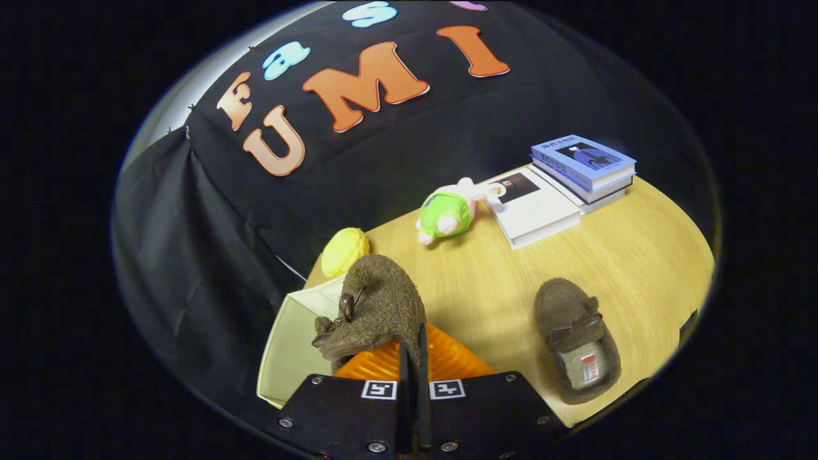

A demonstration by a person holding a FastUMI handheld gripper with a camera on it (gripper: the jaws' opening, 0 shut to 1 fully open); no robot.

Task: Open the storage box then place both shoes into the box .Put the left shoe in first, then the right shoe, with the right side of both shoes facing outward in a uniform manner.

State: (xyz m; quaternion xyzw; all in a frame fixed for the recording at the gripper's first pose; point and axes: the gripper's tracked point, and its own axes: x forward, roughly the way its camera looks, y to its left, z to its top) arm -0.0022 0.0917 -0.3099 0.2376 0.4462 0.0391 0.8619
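Claw clenched on a brown shoe, lifted over the open storage box.

The wooden worktop (607, 255) carries the cream storage box (291, 345) at its near left corner, lid off. The claw (414, 358) tilts down over the box, its fingers pressed close together, pinching the heel edge of a fuzzy brown shoe (377, 306) whose toe points away. The second shoe (575, 338) lies flat on the worktop, well right of the claw. Beyond sit stacked books (562, 191), a plush toy (447, 214) and a yellow ball-like object (344, 251).
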